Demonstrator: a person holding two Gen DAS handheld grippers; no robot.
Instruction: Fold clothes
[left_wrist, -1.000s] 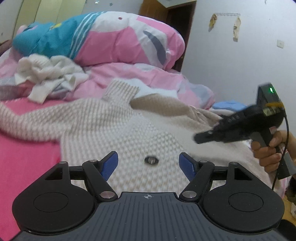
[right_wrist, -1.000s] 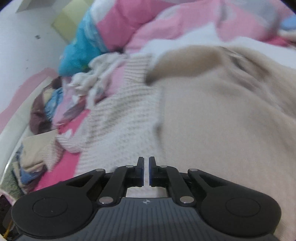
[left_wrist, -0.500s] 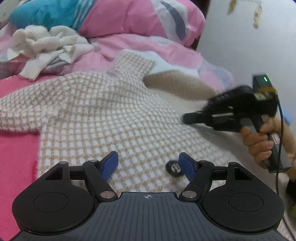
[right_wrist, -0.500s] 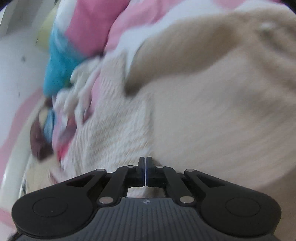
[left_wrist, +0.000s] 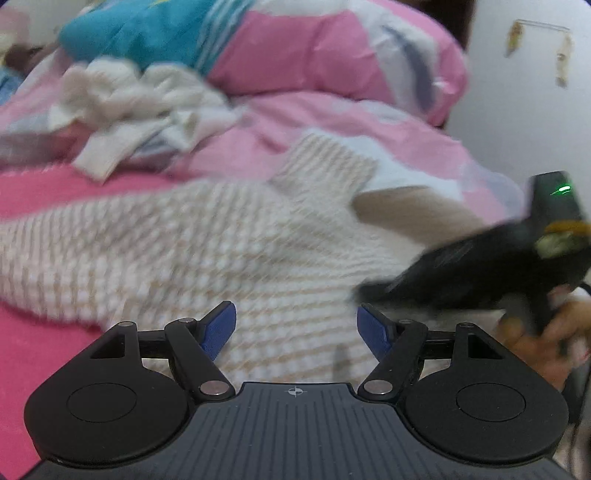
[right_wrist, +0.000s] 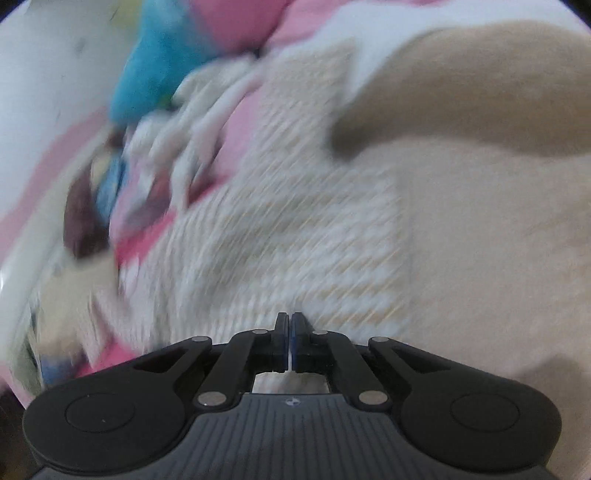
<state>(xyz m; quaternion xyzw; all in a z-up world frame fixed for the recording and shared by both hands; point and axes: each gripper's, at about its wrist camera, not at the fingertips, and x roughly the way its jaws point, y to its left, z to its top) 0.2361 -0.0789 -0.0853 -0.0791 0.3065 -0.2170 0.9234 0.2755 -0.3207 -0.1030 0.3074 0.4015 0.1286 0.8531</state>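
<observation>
A cream and beige checked knit sweater (left_wrist: 236, 251) lies spread on the pink bed, its plain beige part (right_wrist: 480, 229) to the right. My left gripper (left_wrist: 295, 326) is open and empty, just above the sweater's lower middle. My right gripper (right_wrist: 291, 325) is shut, its tips at the checked knit (right_wrist: 280, 240); the blur hides whether fabric is pinched. In the left wrist view the right gripper (left_wrist: 373, 290) comes in from the right, low over the sweater, held by a hand (left_wrist: 550, 343).
A crumpled white garment (left_wrist: 140, 110) lies behind the sweater. A pink, blue and white duvet (left_wrist: 295, 55) is heaped at the back. A white wall (left_wrist: 528, 110) stands at the right. More clothes (right_wrist: 85, 218) are piled at the bed's left edge.
My right gripper closed fully and moved left and down over the sweater. My left gripper pulled back and tilted up, staying open. The dark button is no longer clear.
</observation>
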